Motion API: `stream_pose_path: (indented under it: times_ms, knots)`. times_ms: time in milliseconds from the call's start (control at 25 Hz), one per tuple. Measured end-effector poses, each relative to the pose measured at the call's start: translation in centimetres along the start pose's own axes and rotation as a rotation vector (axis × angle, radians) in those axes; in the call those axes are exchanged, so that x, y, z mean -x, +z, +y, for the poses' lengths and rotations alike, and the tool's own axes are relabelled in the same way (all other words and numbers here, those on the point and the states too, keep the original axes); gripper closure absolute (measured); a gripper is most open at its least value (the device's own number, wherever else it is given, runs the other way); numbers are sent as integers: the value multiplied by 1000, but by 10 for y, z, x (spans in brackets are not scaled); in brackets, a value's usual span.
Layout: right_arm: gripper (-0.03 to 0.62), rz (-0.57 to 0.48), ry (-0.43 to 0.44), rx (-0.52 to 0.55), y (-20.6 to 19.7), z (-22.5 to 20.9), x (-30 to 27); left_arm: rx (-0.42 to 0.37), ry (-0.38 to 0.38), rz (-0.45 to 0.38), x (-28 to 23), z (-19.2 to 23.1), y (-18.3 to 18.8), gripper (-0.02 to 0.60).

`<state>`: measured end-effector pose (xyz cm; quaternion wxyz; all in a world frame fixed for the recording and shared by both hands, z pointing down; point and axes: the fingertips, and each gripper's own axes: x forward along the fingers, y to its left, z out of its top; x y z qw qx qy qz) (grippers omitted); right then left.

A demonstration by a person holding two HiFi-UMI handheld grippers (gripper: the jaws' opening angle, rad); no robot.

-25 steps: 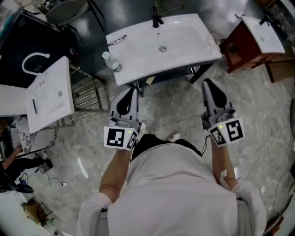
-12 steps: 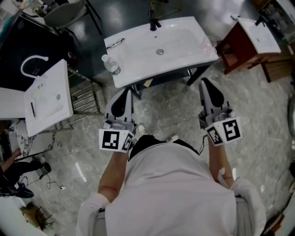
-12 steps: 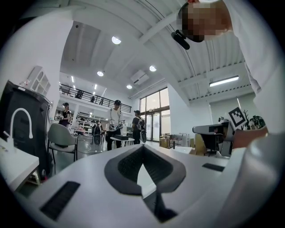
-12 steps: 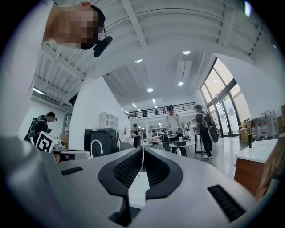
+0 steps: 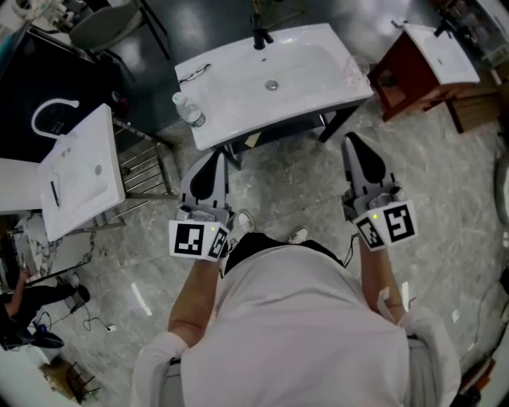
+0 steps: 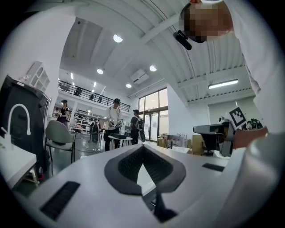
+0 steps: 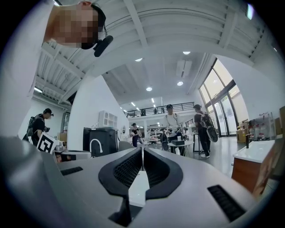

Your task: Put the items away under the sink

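A white sink [image 5: 302,75] on a dark stand sits at the top of the head view, with a black faucet [image 5: 258,36] at its back. On its left corner lies a clear plastic bottle [image 5: 189,111], beside a pair of glasses [image 5: 193,75]. A clear glass item [image 5: 354,70] rests on the sink's right end. My left gripper [image 5: 215,156] and right gripper [image 5: 351,141] are held in front of the sink, pointing at it, both shut and empty. In the left gripper view the left gripper [image 6: 141,147] has its jaws together; the right gripper [image 7: 142,150] looks the same in its own view.
A second white basin [image 5: 79,171] lies on a metal rack [image 5: 149,171] at the left. A red-brown cabinet [image 5: 409,75] with a basin stands at the right. A chair [image 5: 107,24] is at the far left. Several people [image 7: 171,120] stand across the hall.
The sink has drifted slightly up and left in the head view. Both grippers keep nearly the same pose, shut and empty.
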<state>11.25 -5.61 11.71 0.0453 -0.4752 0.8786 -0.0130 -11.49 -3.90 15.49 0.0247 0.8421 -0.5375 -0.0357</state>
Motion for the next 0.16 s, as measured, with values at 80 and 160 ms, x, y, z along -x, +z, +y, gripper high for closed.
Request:
stream_pose_path:
  times_ms: [80, 160]
  knots:
    - [553, -2, -13, -20, 2, -4, 4, 0, -10, -4, -3, -3, 2, 580]
    - [553, -5, -26, -37, 3, -7, 9, 2, -18, -7, -4, -6, 3, 580]
